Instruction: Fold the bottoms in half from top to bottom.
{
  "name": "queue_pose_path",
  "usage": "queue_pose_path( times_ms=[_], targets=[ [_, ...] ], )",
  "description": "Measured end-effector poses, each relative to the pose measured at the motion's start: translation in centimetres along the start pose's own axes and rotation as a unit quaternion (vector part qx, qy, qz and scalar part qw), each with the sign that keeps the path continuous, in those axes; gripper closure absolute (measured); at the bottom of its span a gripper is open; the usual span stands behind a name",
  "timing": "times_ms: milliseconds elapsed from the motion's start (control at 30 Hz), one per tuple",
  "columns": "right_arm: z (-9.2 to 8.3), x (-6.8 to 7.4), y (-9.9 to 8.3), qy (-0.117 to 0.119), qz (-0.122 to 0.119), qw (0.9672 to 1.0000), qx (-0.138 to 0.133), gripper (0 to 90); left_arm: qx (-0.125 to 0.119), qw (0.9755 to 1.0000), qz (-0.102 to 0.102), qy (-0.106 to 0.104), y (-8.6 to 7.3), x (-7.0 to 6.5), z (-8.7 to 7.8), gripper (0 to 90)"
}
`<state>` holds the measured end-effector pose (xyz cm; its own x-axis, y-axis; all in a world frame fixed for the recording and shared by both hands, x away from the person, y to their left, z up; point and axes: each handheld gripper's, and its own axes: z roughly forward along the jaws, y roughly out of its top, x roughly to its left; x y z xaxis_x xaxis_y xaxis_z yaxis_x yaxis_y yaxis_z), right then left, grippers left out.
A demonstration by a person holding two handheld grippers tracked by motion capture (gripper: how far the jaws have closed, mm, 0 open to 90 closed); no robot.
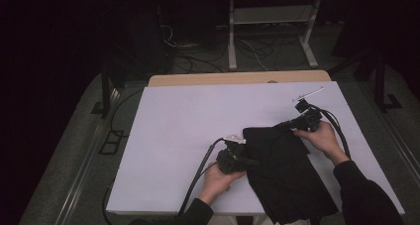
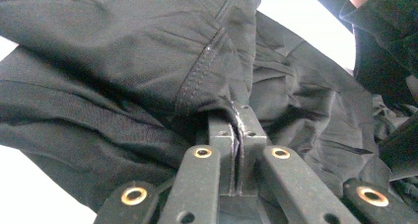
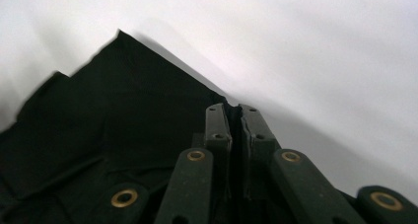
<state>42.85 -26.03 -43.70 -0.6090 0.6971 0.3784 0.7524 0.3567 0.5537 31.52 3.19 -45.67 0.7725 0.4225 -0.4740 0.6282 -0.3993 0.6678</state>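
While both grippers pinch it, the black garment [image 1: 285, 170] lies creased, matte, stitched.

Dim room with black, underexposed far corners in the high view, white table [image 1: 188, 136] evenly lit from above; gripper views sharp up close, table glare washed out, black garment [image 3: 113, 135] edges softly blurred

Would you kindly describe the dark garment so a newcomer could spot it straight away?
On the white table, look at the near right part. The black garment lies there, hanging over the near edge, pinched by the left gripper and the right gripper. It is the sole cloth there.
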Motion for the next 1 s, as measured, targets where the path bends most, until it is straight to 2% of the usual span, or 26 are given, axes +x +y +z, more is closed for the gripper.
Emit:
queue_pose_path(
  times_ms=[233, 533, 700, 1000],
  targets=[
    [-1.3, 0.5, -0.2, 0.027, 0.029, 0.9987, -0.033, 83.0, -0.005, 1.0, -0.003, 0.0, -0.3, 0.0, 0.0, 86.7],
    [-3.7, 2.3, -1.0, 0.058, 0.049, 0.9939, -0.08, 83.1, -0.006, 1.0, -0.006, -0.001, -0.7, 0.0, 0.2, 86.6],
    [-4.9, 3.3, -1.5, 0.078, 0.05, 0.9905, -0.102, 83.1, -0.007, 1.0, -0.003, 0.001, -0.9, -0.1, 0.2, 86.4],
    [-6.0, 5.1, -2.7, 0.087, 0.041, 0.9881, -0.12, 83.1, -0.006, 1.0, 0.005, 0.006, -0.9, -0.3, 0.3, 85.8]
  ],
)
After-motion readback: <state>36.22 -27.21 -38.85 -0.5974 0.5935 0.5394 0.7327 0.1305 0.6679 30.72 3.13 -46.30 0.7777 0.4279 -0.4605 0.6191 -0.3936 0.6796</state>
